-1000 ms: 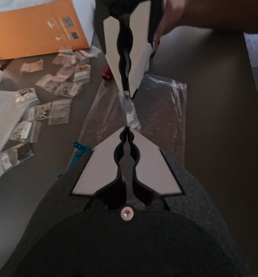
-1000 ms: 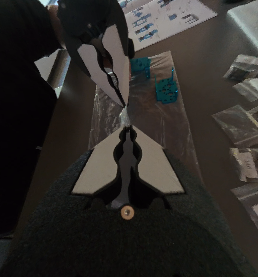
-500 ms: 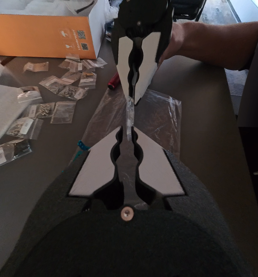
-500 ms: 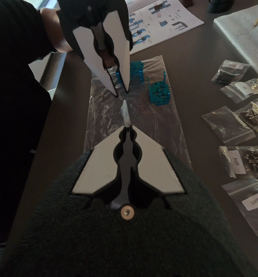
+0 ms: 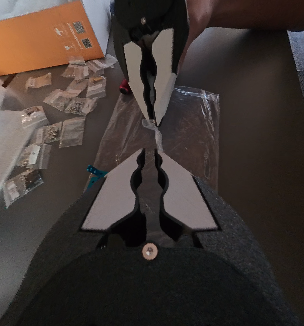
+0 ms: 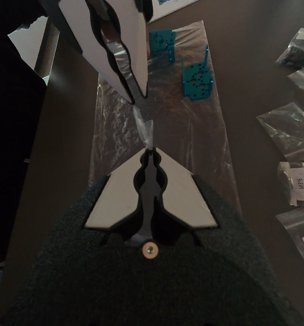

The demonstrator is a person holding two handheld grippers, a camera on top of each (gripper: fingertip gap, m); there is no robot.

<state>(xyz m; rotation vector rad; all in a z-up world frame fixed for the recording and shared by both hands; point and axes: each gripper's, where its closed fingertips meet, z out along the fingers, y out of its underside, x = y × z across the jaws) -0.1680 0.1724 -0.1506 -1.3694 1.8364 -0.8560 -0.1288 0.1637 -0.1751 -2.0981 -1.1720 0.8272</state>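
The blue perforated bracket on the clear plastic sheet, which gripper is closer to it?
Left. The left gripper hangs open just beside the blue bracket, above the plastic sheet. The right gripper sits farther back, shut on a small clear bag.

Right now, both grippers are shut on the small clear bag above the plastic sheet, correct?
No. Only the right gripper is shut on the small clear bag above the plastic sheet; the left wrist view shows the left gripper with jaws apart.
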